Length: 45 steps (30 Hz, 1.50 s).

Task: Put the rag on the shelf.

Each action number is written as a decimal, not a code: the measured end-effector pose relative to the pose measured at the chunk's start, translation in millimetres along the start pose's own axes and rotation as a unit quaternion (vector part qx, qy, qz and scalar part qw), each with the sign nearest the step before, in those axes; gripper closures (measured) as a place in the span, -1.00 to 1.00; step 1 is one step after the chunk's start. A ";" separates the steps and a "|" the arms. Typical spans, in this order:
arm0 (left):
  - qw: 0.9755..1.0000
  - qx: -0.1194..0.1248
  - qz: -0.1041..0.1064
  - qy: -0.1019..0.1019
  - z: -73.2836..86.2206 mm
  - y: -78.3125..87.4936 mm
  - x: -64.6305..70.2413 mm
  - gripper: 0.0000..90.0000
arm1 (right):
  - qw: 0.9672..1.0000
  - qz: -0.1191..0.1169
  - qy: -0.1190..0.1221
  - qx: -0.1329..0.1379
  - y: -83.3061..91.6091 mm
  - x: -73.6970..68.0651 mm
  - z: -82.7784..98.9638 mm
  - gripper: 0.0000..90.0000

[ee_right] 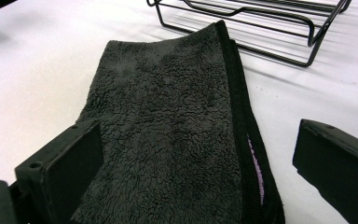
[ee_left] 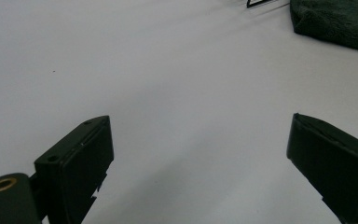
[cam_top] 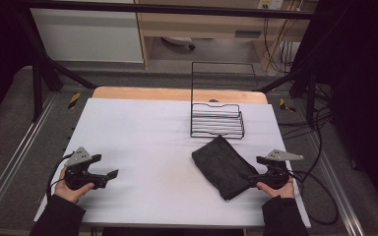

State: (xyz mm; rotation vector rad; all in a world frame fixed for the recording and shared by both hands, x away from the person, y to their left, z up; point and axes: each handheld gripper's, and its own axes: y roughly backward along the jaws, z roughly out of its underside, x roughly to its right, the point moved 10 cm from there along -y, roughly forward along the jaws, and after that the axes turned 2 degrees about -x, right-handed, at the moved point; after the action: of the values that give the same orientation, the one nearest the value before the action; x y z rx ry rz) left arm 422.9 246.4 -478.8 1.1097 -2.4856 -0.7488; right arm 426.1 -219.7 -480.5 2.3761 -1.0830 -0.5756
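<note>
My right hand-held gripper (ee_right: 186,172) is spread, folded dark towel (ee_right: 168,140) between jaws, long axis straight ahead toward the wire rack (ee_right: 261,28); left hand-held gripper (ee_left: 200,158) spread, far off.

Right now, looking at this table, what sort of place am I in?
Probably a lab or workshop set up for recording handling tasks. A white-covered table stands inside a black metal frame, cables trail to the handheld left gripper and right gripper, and a folded dark towel lies by a wire rack.

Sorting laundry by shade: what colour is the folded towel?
Dark charcoal grey towel, with a purple tag peeking at its edge; clearest in the right gripper view.
</note>
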 end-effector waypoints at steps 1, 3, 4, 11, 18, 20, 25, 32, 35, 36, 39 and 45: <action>1.000 -0.001 0.000 0.000 0.2 -0.1 -0.1 -0.84 | 1.000 0.000 0.000 0.000 0.0 0.0 0.0 -0.95; 1.000 -0.002 -0.001 0.000 1.0 -0.6 -0.1 -0.84 | 1.000 0.001 0.000 -0.001 0.1 -0.2 -0.2 -0.95; 1.000 -0.003 -0.001 0.000 1.3 -0.6 -0.2 -0.84 | 1.000 0.002 0.000 -0.002 0.2 -0.4 0.0 -0.95; 1.000 -0.007 -0.001 0.002 3.7 -2.2 -1.0 -0.84 | 1.000 0.005 0.006 -0.006 -1.1 -4.7 -1.9 -0.94; 1.000 -0.008 -0.002 0.002 4.3 -3.2 -0.3 -0.84 | 1.000 0.002 0.012 -0.012 -4.5 -13.0 -3.6 -0.92; 1.000 -0.011 -0.002 -0.001 5.1 -3.6 -0.2 -0.84 | 1.000 0.002 0.018 -0.014 -5.9 -16.1 -4.5 -0.91; 1.000 -0.011 -0.003 0.000 5.4 -3.5 -0.3 -0.84 | 1.000 -0.001 0.022 -0.022 -10.1 -26.3 -5.1 -0.89; 1.000 -0.012 -0.004 0.002 6.3 -3.7 -1.1 -0.85 | 0.999 -0.002 0.032 -0.043 -20.2 -44.1 -3.2 -0.80; 1.000 -0.012 -0.004 0.003 6.1 -3.8 -1.1 -0.85 | 0.997 -0.005 0.046 -0.054 -25.0 -53.1 -1.4 -0.71; 1.000 -0.013 -0.004 0.002 6.3 -3.9 -1.1 -0.85 | 0.997 -0.008 0.052 -0.053 -25.9 -56.9 -1.3 -0.62; 1.000 -0.016 -0.004 0.000 7.2 -3.9 -1.0 -0.85 | 0.996 -0.019 0.067 -0.054 -28.3 -67.9 -0.2 -0.39; 1.000 -0.017 -0.004 0.002 7.7 -4.4 -0.6 -0.84 | 0.992 -0.021 0.094 -0.079 -36.3 -84.2 8.6 0.05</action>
State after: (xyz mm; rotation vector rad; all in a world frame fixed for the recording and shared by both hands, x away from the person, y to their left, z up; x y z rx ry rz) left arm 422.2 246.9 -487.7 1.1087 -2.4576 -0.7869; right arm 391.9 -135.1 -492.8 2.2674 -0.8741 -0.4262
